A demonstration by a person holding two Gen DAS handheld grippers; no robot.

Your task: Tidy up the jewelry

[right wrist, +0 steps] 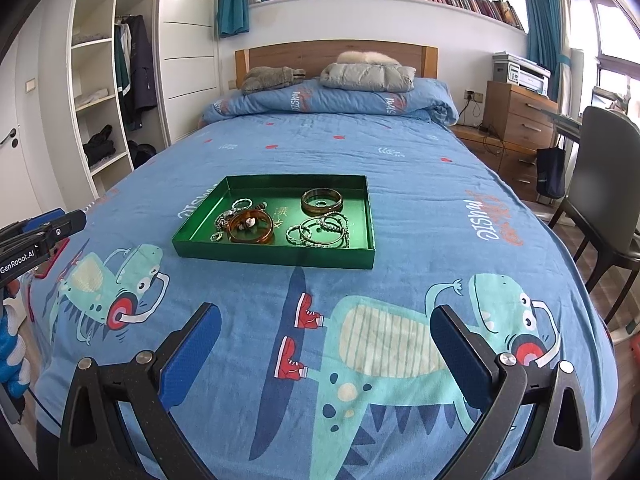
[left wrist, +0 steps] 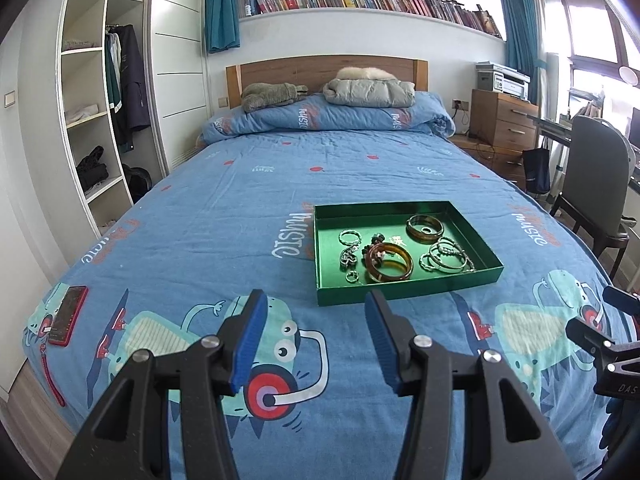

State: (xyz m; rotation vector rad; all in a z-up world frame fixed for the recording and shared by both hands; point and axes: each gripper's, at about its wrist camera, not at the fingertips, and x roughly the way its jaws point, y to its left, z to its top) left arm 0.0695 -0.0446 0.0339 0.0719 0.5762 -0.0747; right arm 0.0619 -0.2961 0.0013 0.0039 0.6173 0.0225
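Observation:
A shallow green tray (left wrist: 400, 292) (right wrist: 276, 257) lies on the blue bedspread and holds jewelry. Inside are an amber bangle (left wrist: 390, 267) (right wrist: 251, 227) near the front, a darker brown bangle (left wrist: 425, 229) (right wrist: 322, 201) at the back, several silver bracelets (left wrist: 448, 260) (right wrist: 322, 232) on the right, and small silver rings and chains (left wrist: 349, 248) (right wrist: 229, 216) on the left. My left gripper (left wrist: 316, 318) hovers short of the tray's front edge, open with nothing between its blue pads. My right gripper (right wrist: 326, 330) stands wide open over the dinosaur print, well short of the tray, empty.
A red phone (left wrist: 67, 314) lies on the bed at the far left. Folded clothes (left wrist: 368, 90) and a rolled duvet sit by the headboard. An open wardrobe (left wrist: 96, 120) stands left; a chair (left wrist: 596, 184) and wooden drawers (left wrist: 504, 120) stand right of the bed.

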